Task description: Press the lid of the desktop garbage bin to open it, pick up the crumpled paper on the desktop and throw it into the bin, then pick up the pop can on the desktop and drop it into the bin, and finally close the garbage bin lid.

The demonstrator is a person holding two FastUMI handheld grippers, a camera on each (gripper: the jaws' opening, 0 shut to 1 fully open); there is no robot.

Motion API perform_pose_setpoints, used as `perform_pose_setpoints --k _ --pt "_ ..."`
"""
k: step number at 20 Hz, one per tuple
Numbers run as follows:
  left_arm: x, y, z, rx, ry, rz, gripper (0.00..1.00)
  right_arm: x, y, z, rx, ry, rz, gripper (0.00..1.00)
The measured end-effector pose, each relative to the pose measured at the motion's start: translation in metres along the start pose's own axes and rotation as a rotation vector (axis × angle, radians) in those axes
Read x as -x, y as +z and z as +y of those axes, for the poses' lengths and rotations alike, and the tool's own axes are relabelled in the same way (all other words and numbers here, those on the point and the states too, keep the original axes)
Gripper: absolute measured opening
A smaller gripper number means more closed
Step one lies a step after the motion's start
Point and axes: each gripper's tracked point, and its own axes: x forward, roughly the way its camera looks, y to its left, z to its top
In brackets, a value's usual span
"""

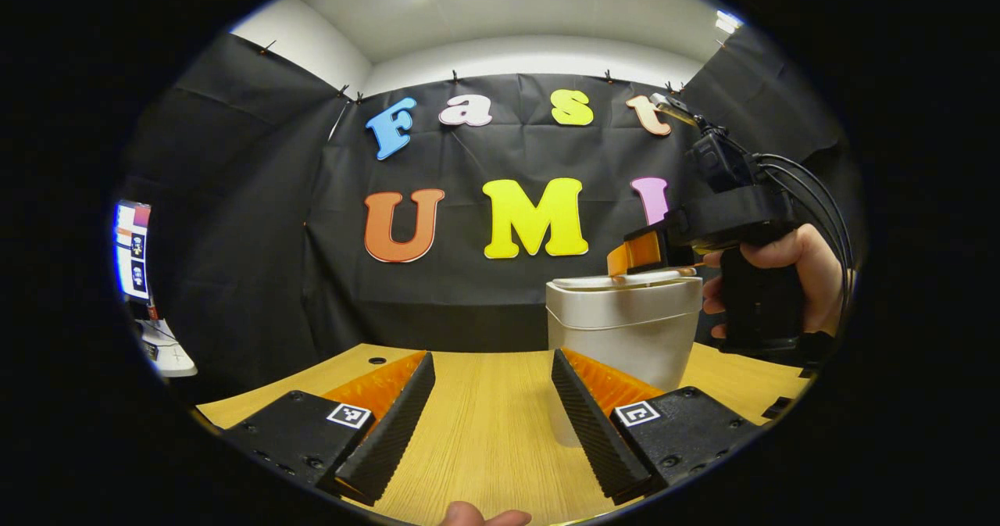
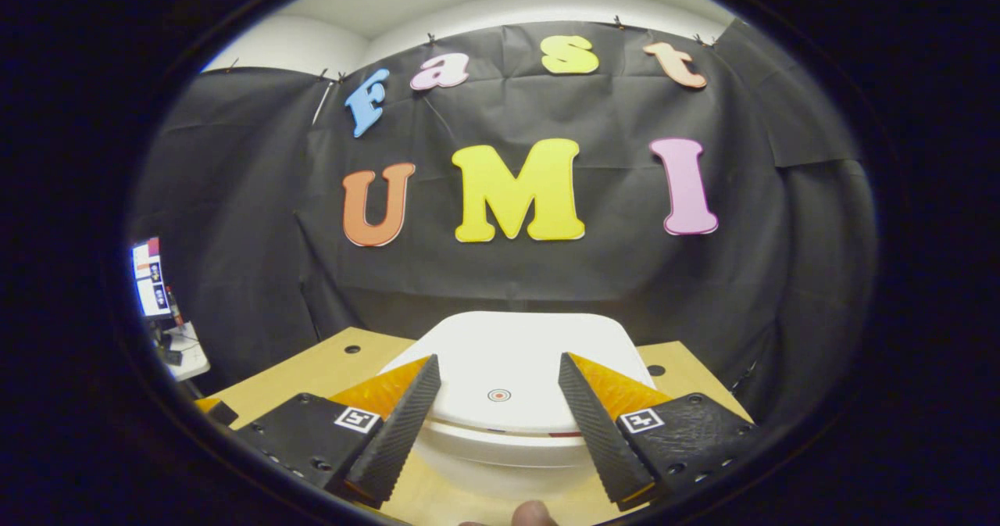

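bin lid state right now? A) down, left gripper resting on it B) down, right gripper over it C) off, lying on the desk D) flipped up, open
B: the lid sits flat on the bin, and the right gripper is right above it with its jaws apart, straddling the small round mark on the lid; the left gripper view shows that gripper's tip at the lid's top, while the left gripper is open over bare desk.
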Motion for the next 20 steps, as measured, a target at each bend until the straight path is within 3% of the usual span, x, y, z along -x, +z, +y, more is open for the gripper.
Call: perform_pose_setpoints --k 3,11,20 --pt "-0.003 -0.004 -0.004 0.007 -0.009 0.011 0.97 -0.001 -0.010 -0.001 0.014 0.004 0.014 0.97" --pt "-0.005 -0.009 -0.013 0.019 -0.028 0.025 0.97 0.001 -0.007 -0.001 0.024 0.012 -0.089 0.99" --pt "-0.004 -0.002 -0.018 0.008 0.009 -0.002 0.97 0.026 0.003 -0.021 0.022 -0.006 -0.167 0.96"
